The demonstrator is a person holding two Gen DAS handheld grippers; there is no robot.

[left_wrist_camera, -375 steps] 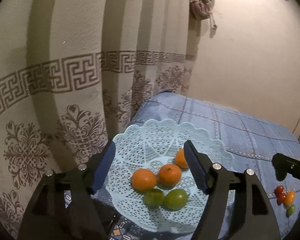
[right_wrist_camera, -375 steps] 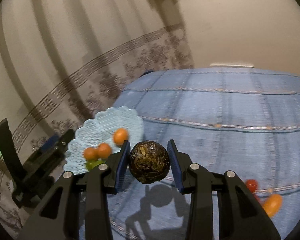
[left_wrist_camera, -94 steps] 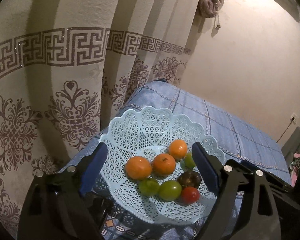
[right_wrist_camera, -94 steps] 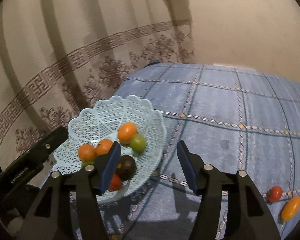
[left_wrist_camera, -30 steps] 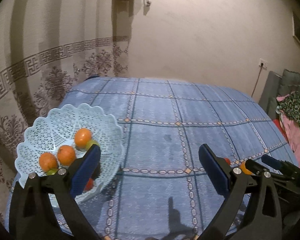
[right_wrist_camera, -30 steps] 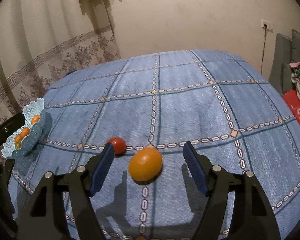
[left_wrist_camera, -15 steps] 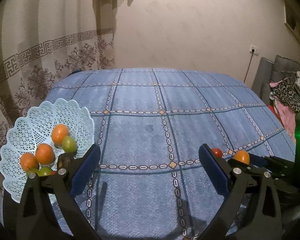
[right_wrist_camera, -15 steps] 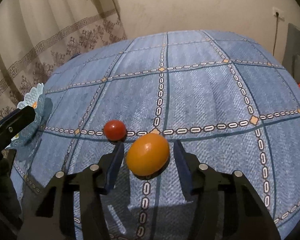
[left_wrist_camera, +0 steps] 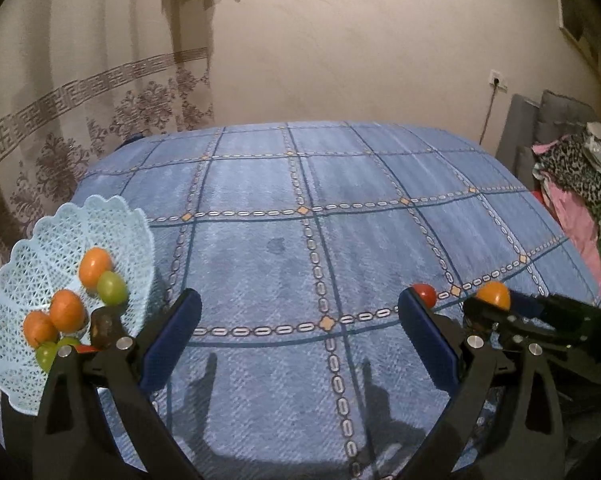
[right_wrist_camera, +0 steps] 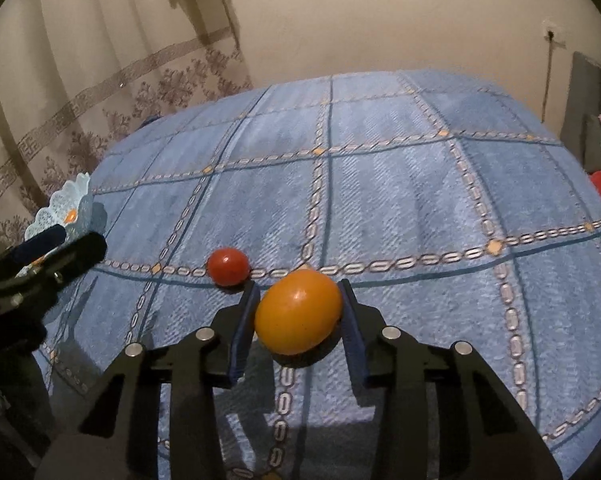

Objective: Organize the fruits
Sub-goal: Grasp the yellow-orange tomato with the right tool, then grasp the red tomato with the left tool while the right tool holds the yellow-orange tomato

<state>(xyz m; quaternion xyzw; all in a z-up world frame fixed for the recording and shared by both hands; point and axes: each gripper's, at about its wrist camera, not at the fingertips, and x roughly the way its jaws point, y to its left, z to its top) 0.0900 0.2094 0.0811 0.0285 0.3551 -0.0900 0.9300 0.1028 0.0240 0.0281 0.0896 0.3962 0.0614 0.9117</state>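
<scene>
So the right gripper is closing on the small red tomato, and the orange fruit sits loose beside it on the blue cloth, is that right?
Swapped. The right wrist view shows the right gripper closing on the orange fruit; the small red tomato sits loose beside it on the blue cloth.

A plain beige wall [left_wrist_camera: 360, 40] stands behind a blue checked bedspread [left_wrist_camera: 320, 220]. A cream curtain [left_wrist_camera: 60, 92] with a brown key-pattern band hangs at the left. A wall socket [left_wrist_camera: 499, 79] with a cable sits near grey cushions [left_wrist_camera: 548, 120] at the right.
</scene>
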